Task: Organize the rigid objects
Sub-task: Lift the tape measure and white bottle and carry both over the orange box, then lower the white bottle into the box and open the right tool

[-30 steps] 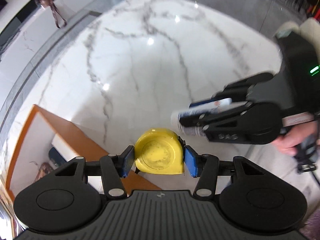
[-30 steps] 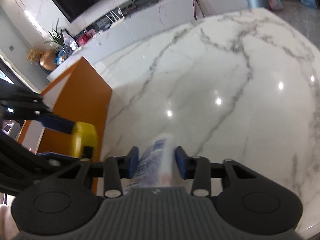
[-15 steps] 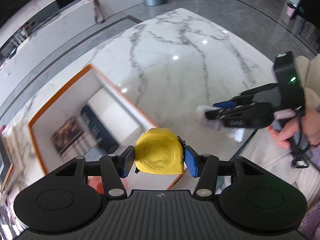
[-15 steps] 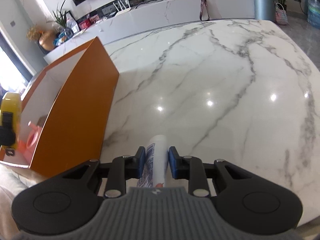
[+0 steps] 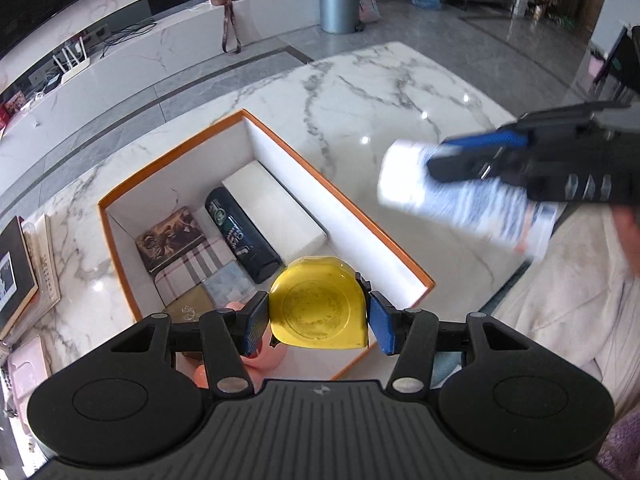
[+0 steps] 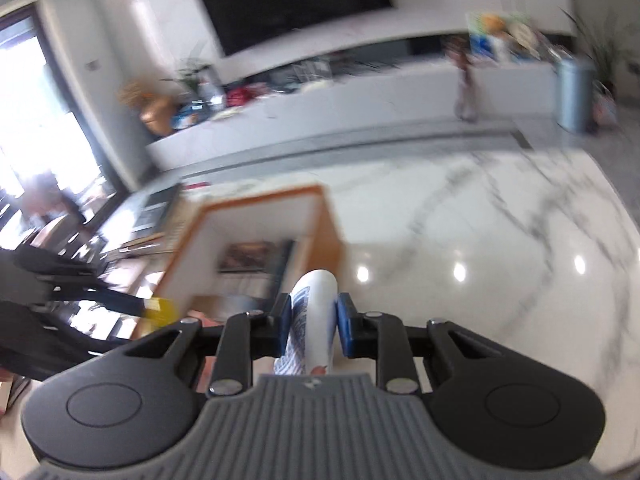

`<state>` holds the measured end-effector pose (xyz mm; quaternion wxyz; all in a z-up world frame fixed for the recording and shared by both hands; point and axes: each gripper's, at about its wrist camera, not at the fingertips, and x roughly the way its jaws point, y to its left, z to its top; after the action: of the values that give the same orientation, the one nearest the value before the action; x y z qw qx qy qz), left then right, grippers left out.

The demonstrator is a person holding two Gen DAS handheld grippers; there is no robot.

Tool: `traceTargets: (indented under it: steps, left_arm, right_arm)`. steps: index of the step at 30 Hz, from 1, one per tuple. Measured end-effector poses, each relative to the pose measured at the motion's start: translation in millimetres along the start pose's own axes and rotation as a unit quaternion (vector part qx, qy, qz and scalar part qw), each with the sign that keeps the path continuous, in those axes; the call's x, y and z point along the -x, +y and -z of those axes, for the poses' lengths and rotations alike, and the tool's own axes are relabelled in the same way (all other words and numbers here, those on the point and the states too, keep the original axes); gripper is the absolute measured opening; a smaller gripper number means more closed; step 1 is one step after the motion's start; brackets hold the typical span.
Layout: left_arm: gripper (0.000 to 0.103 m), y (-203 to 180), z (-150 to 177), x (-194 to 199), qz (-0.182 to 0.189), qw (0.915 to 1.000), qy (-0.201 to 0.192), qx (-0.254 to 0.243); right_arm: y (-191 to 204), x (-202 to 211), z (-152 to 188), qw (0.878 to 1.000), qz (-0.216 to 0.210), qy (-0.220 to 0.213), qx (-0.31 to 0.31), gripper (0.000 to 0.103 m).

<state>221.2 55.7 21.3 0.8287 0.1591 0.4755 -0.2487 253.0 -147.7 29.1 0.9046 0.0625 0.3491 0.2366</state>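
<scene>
My left gripper is shut on a yellow tape measure and holds it above the near end of an orange box with a white inside. My right gripper is shut on a white tube with blue print. In the left wrist view that white tube hangs blurred in the air to the right of the box, over the marble table. In the right wrist view the orange box lies ahead and to the left, and the tape measure shows at the left.
Inside the box lie a white block, a dark cylinder, a picture-covered box, a checked item and something pink. Books lie left of the box. A cream cloth is at the right.
Both grippers rose with their loads. The left one swung over the orange box, bringing its inside into view. The right one lifted the tube up toward the box.
</scene>
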Motion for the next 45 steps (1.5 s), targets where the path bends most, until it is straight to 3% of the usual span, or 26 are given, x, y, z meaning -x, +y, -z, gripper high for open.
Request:
traceTargets:
  steps: [7,16,24,29,36,45]
  left_arm:
    - [0.061,38,7,2,-0.003,0.9993,-0.017,0.032]
    - [0.061,65,9,-26,0.027,0.9982,-0.026,0.046]
    - [0.061,74,14,-36,0.045,0.9963,-0.044,0.059]
    - [0.061,72,15,-35,0.039,0.997,-0.045,0.049]
    - [0.061,67,18,-31,0.04,0.9973,-0.045,0.042]
    - [0.061,53,18,-31,0.043,0.9982,-0.033,0.026]
  right_arm:
    - [60,-73,-4,0.993,0.013,0.079,0.087,0.024]
    - [73,-150,12,0.968,0.066,0.17,0.17,0.025]
    - [77,-185,20,0.947,0.111,0.199,0.225,0.025]
    - [80,-191,20,0.933,0.113,0.223,0.258,0.027]
    - [68,-176,5,0.945,0.08,0.23,0.218,0.026]
    - [62,-143,-8,0.956,0.045,0.202,0.208,0.022]
